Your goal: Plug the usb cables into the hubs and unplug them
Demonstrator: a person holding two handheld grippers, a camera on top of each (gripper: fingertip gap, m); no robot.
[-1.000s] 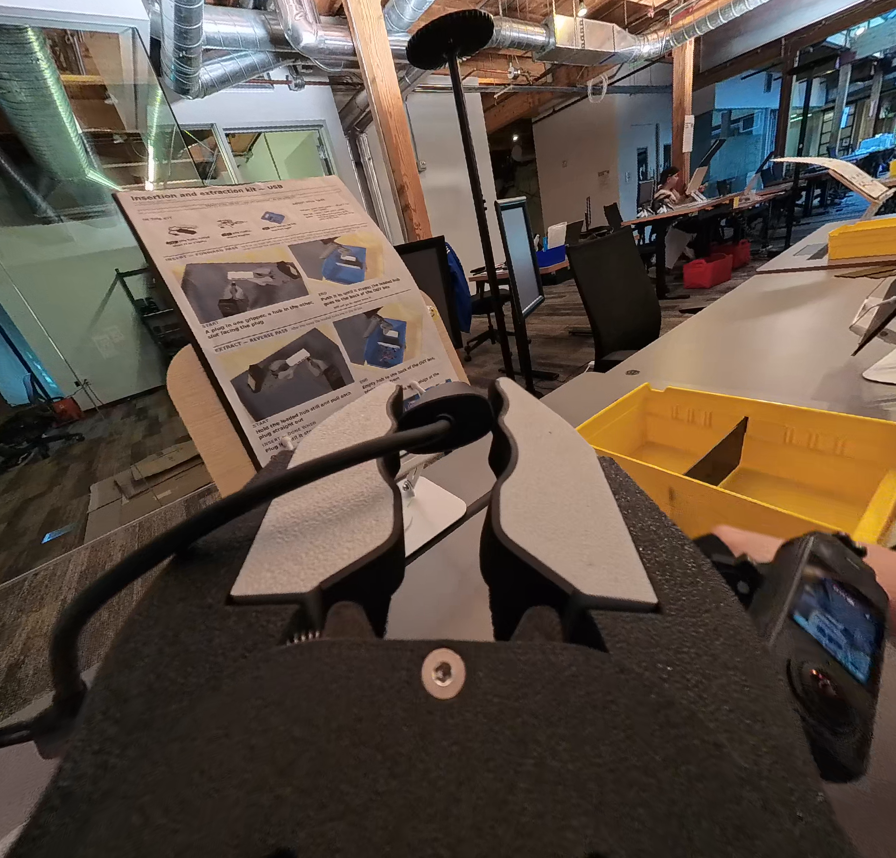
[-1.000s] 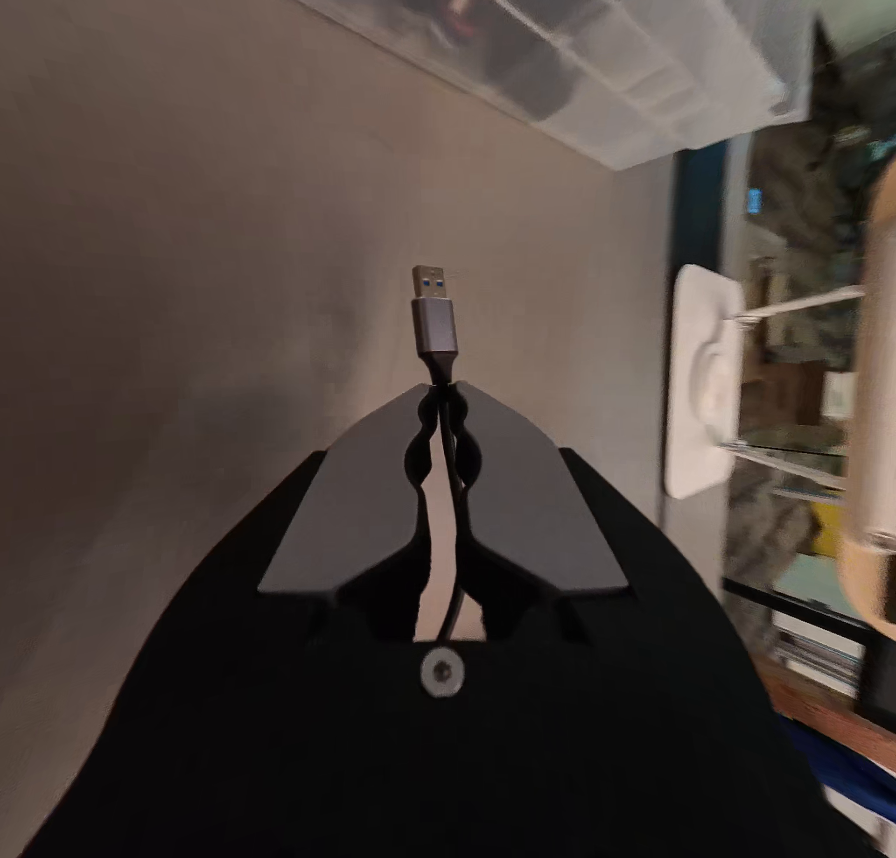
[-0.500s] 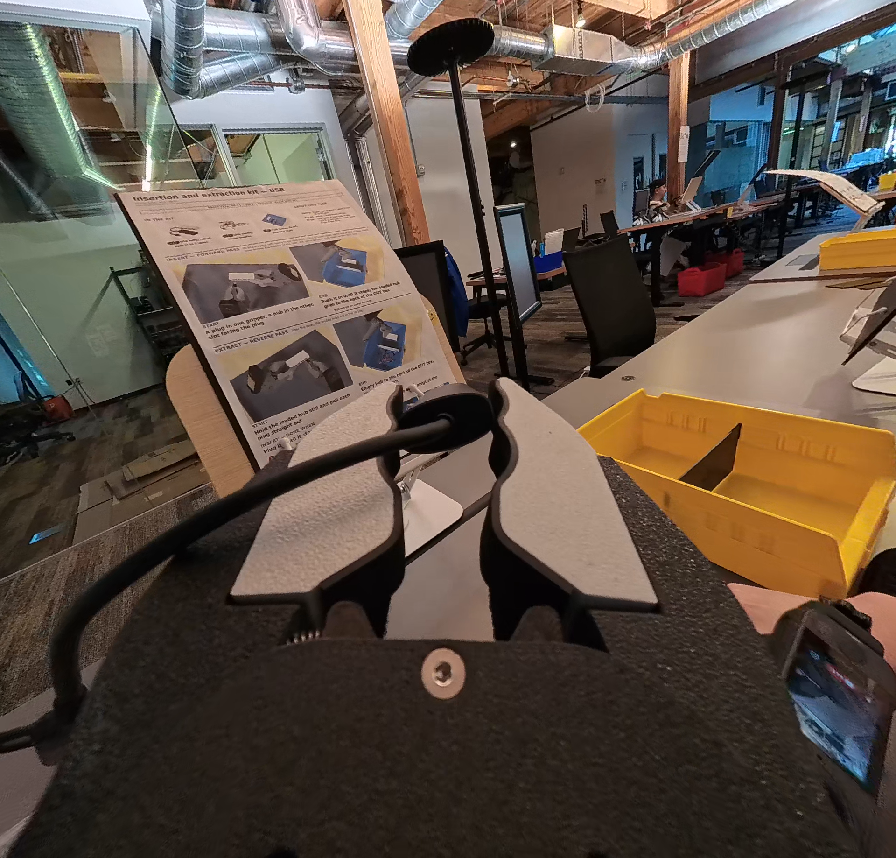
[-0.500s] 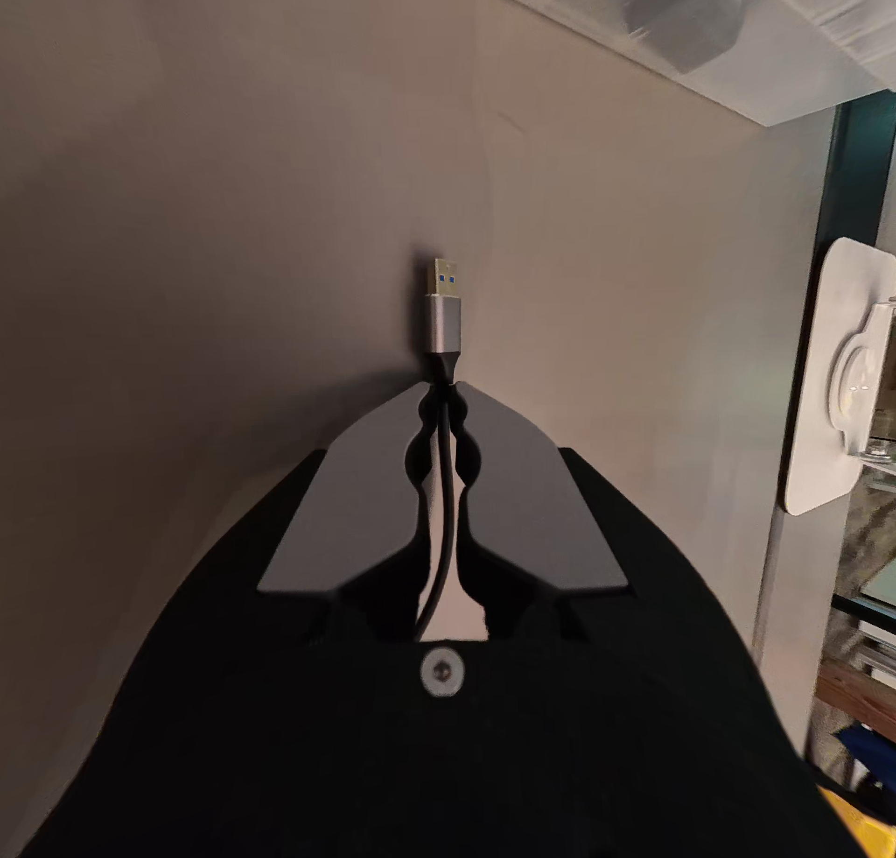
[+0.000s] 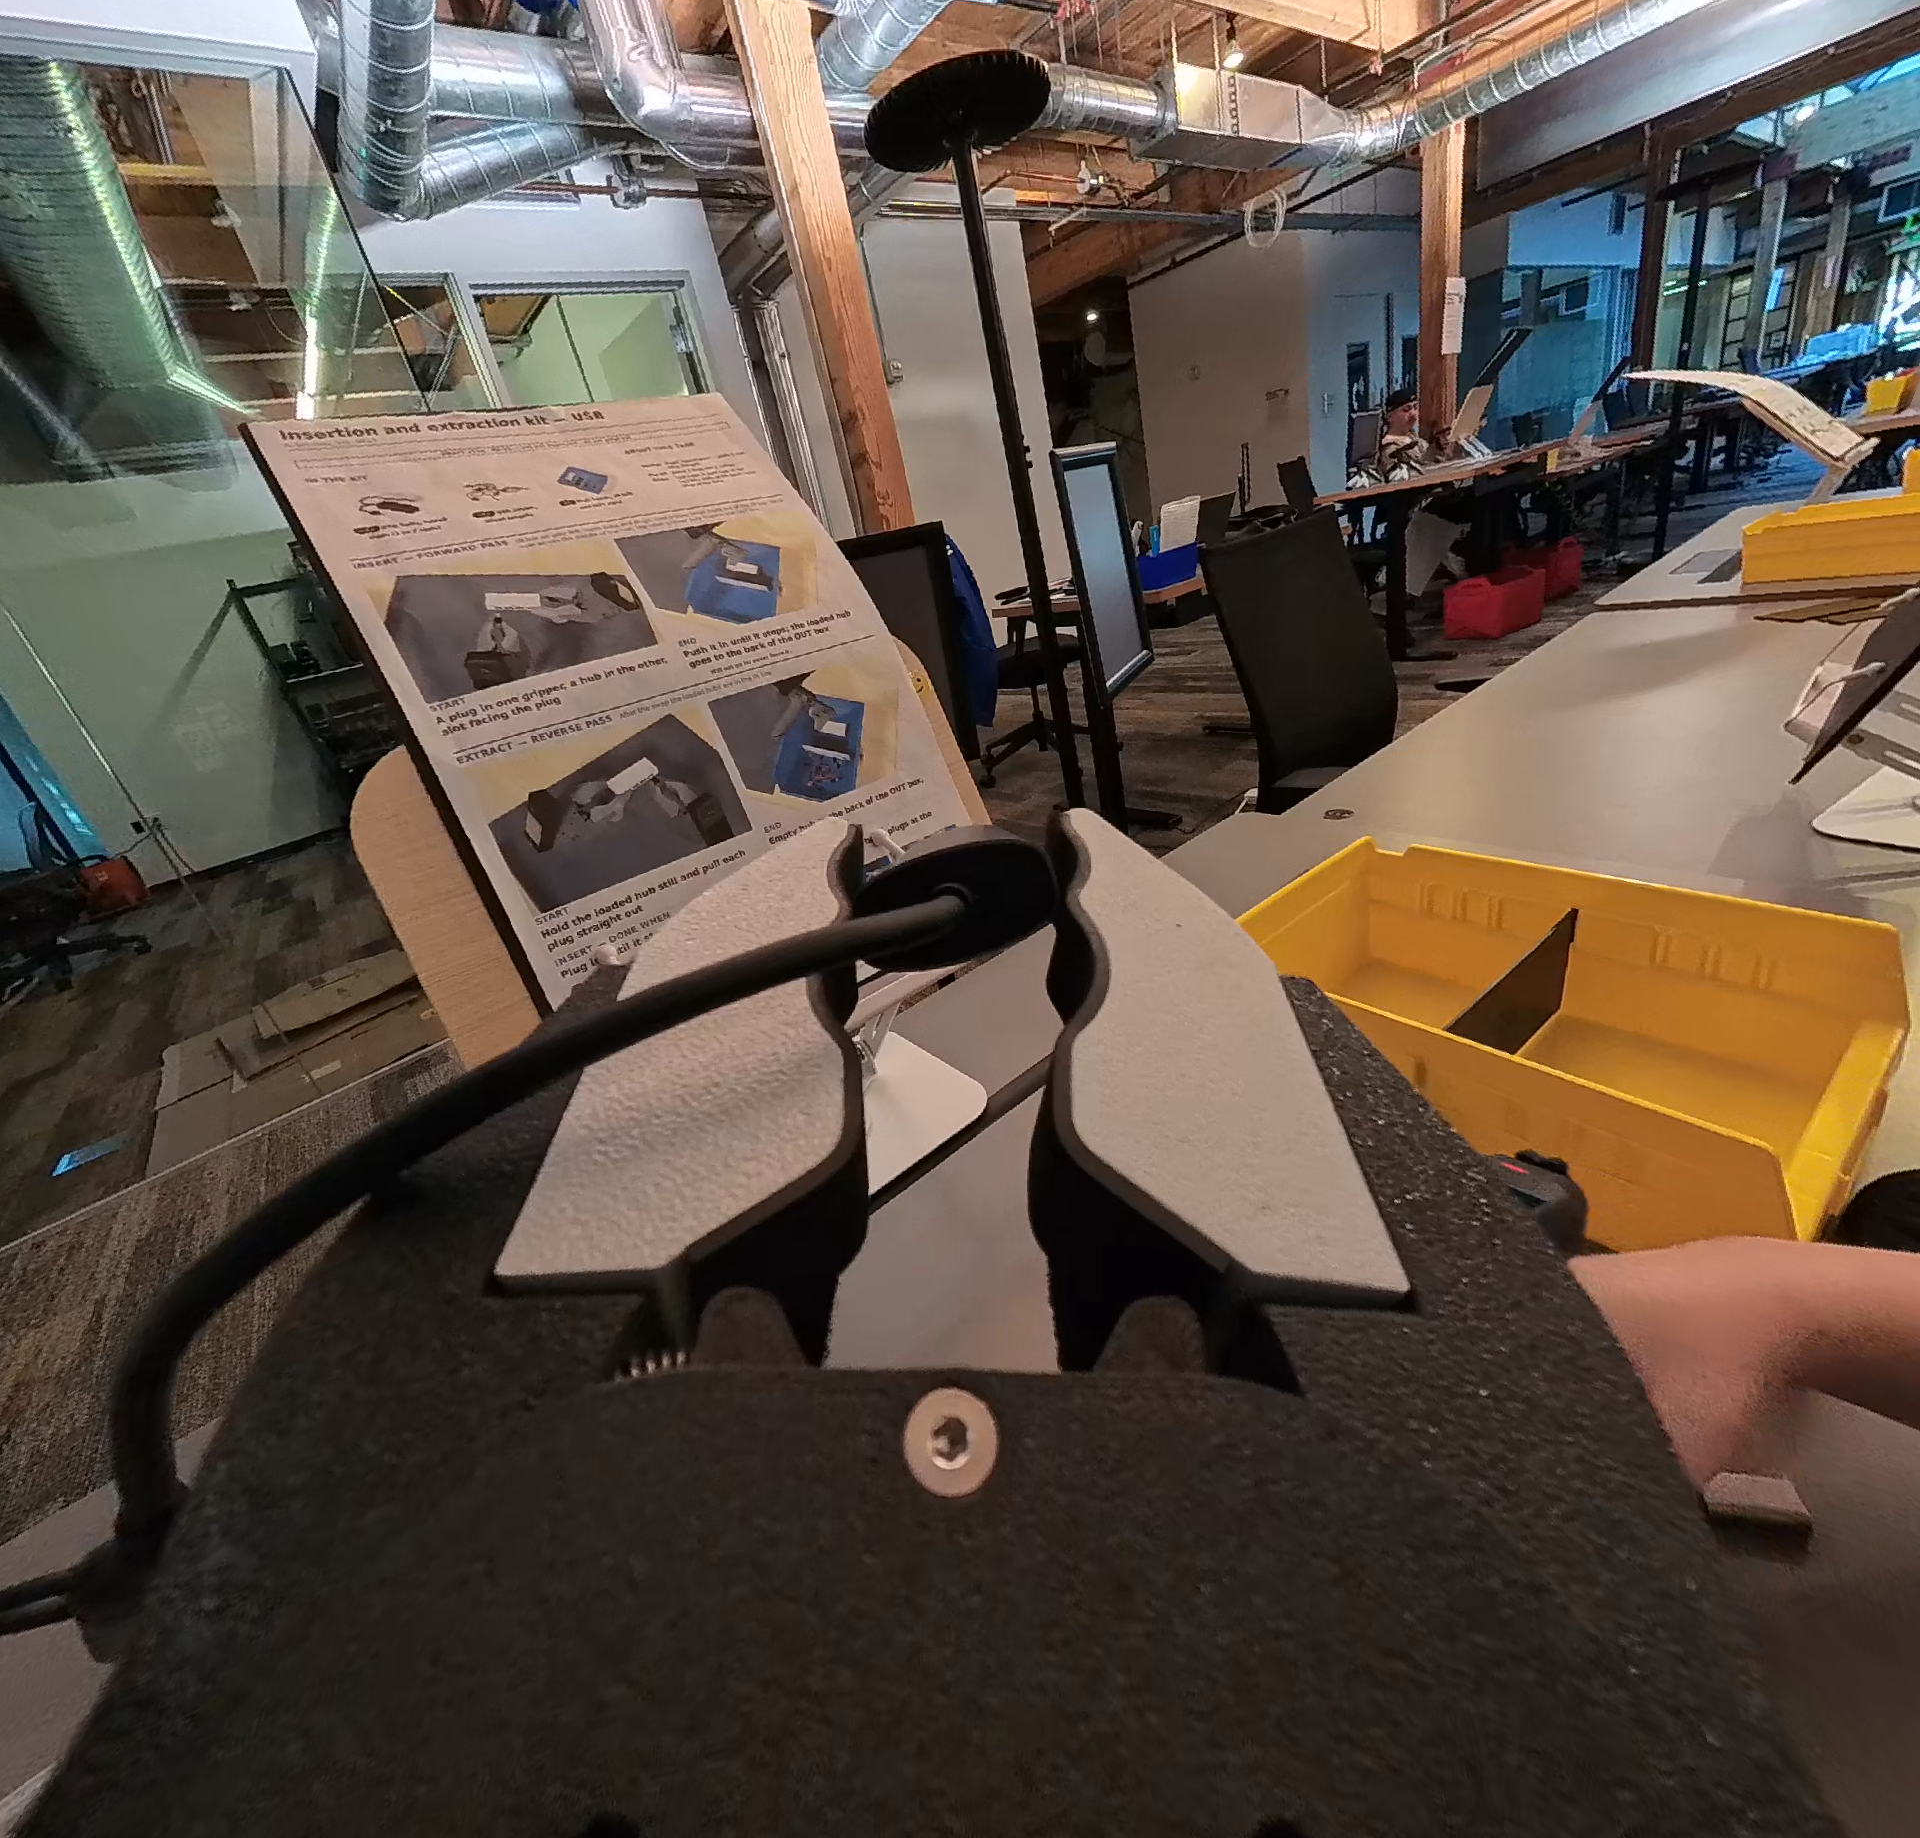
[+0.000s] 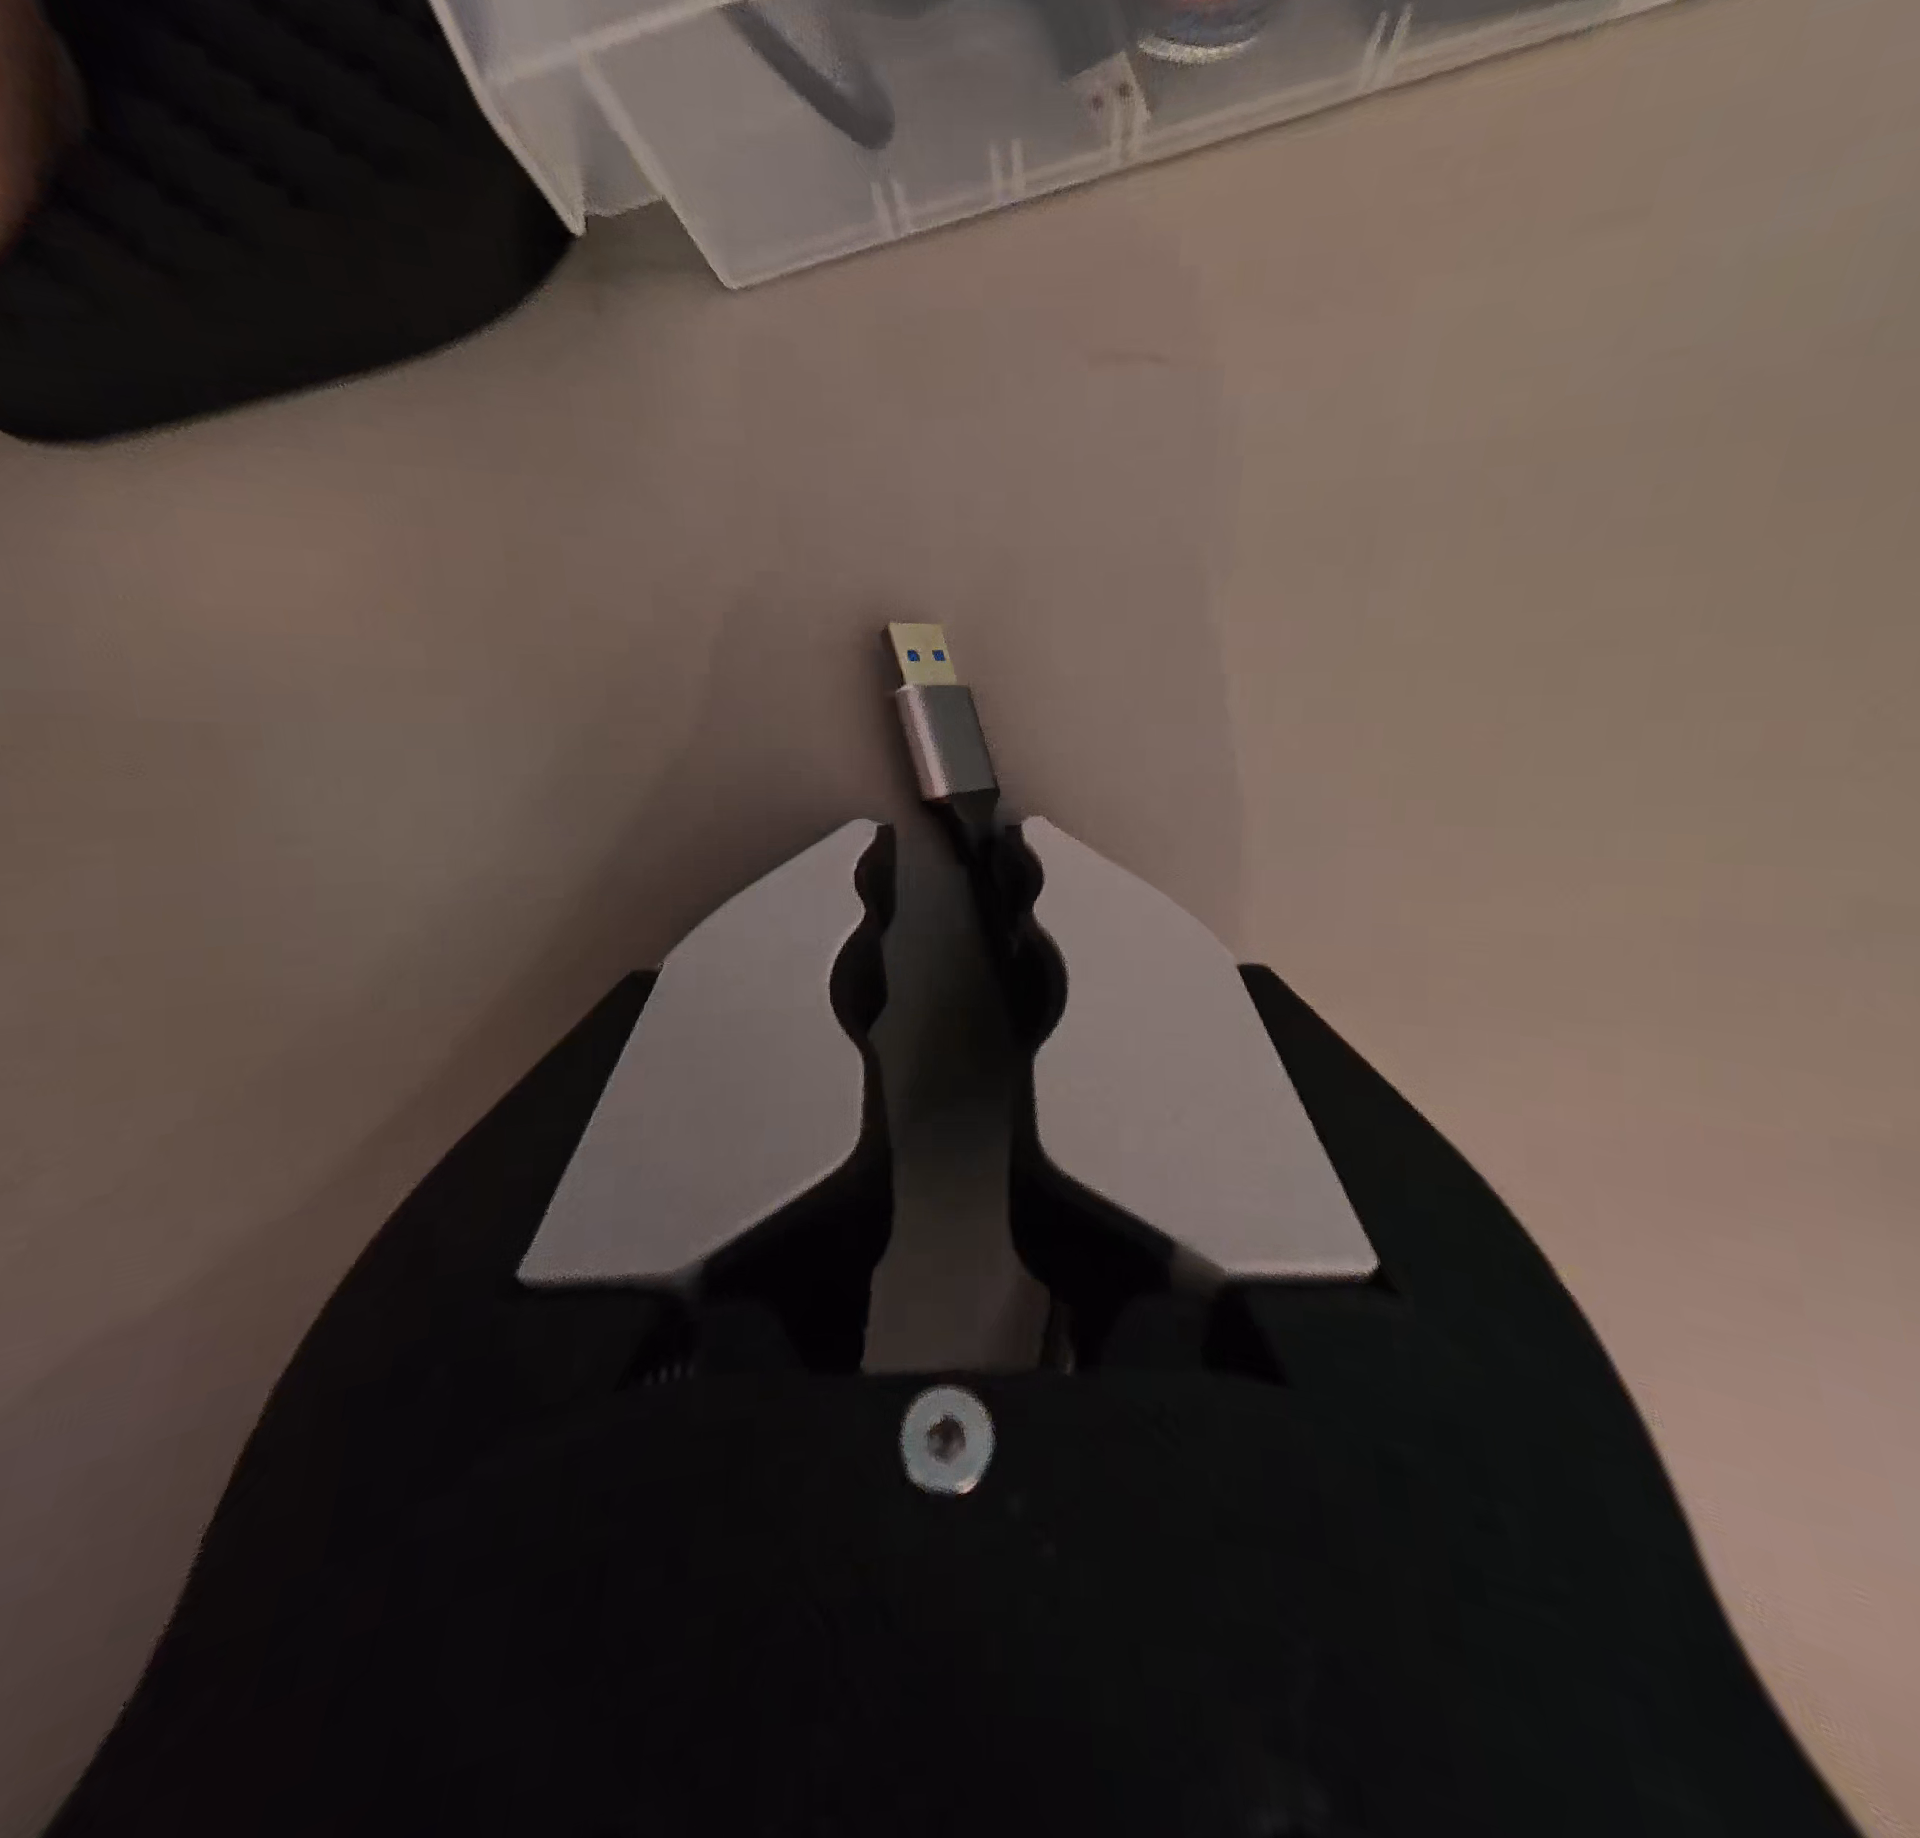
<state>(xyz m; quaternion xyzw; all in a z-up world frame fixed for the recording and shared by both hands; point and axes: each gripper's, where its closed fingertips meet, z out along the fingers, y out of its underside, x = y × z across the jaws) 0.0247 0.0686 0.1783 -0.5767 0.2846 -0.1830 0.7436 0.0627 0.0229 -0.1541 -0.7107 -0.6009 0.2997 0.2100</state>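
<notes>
Left wrist view: the left gripper (image 5: 951, 889) is clamped on a black oval hub (image 5: 961, 895) at its fingertips, and the hub's cable (image 5: 436, 1082) arcs back over the left finger. Behind the hub leans an instruction board (image 5: 613, 666) on a white stand; right of the hub sits a yellow bin (image 5: 1621, 1040) with a black divider. A hand (image 5: 1756, 1341) shows at the right edge (half a second ago a camera screen showed there). The grey table (image 5: 1558, 760) runs into an open office.

In the right wrist view, the right gripper (image 6: 951, 827) has its fingers apart, where earlier they pinched the cord; the USB plug (image 6: 935, 713) lies just past the tips, its cord against the right finger. Beyond the plug stands a clear organizer (image 6: 987, 126), now nearer.
</notes>
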